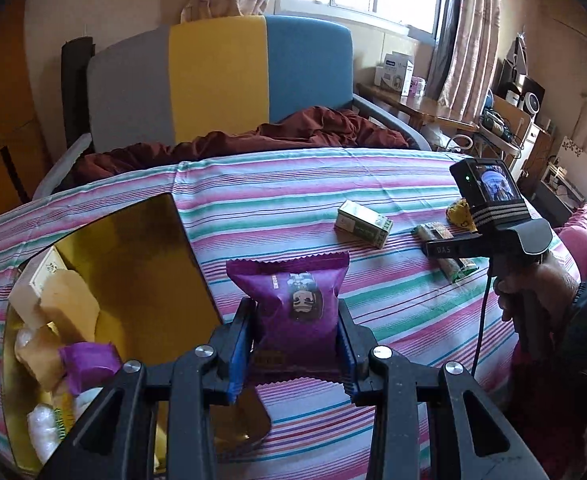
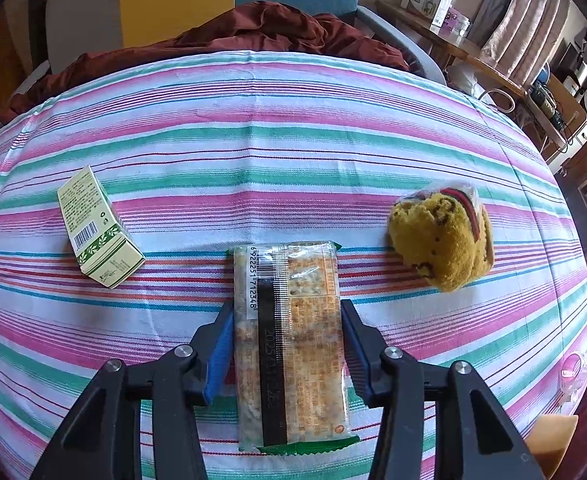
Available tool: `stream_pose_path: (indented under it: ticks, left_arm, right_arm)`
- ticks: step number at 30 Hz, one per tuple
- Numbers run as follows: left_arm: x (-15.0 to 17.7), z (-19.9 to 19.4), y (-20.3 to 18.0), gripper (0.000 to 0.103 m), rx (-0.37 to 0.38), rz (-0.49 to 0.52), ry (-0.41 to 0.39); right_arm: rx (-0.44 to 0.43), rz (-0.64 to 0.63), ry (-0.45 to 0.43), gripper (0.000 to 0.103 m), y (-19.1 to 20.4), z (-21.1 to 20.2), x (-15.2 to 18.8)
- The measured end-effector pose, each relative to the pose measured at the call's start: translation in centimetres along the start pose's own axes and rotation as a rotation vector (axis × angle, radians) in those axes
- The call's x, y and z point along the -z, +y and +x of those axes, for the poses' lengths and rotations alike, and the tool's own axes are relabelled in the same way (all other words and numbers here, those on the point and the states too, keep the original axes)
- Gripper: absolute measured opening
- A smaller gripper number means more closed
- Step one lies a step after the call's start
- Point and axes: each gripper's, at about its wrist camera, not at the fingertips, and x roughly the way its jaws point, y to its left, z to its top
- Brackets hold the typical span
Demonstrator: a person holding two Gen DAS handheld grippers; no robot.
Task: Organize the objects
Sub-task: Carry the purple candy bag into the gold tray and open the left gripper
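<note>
My left gripper (image 1: 295, 314) is shut on a purple snack packet (image 1: 293, 280) and holds it upright above the striped tablecloth, just right of a gold box (image 1: 141, 264). Several snacks lie in that box, among them another purple packet (image 1: 87, 362). In the right wrist view my right gripper (image 2: 287, 320) is low on the table, its blue pads pressed against both long sides of a clear cracker packet (image 2: 293, 344) that lies flat. A green-and-white carton (image 2: 99, 232) lies to its left and a yellow knitted item in a clear bag (image 2: 443, 232) to its right.
The striped cloth (image 2: 293, 140) covers the whole tabletop. Behind it stands a chair with a grey, yellow and blue back (image 1: 217, 76), with dark red fabric (image 1: 293, 128) on its seat. A wooden side table (image 1: 421, 108) with boxes stands at the right. A hand (image 1: 533, 292) holds the right gripper's handle.
</note>
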Motion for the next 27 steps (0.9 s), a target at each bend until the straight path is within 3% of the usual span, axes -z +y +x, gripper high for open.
stream_pose_path:
  ticks: [12, 22, 27]
  left_arm:
    - [2.1, -2.4, 7.7, 0.038, -0.083, -0.125, -0.005]
    - [5.7, -5.5, 19.1, 0.038, -0.099, -0.392, -0.011]
    - [5.9, -5.3, 21.5, 0.038, -0.077, -0.449, -0.003]
  right_arm:
    - [0.022, -0.020, -0.028, 0.049, 1.2, -0.9, 1.2]
    - [0.088, -0.084, -0.052, 0.049, 3.8, -1.8, 1.6]
    - [0.114, -0.112, -0.054, 0.049, 4.0, -2.4, 2.6]
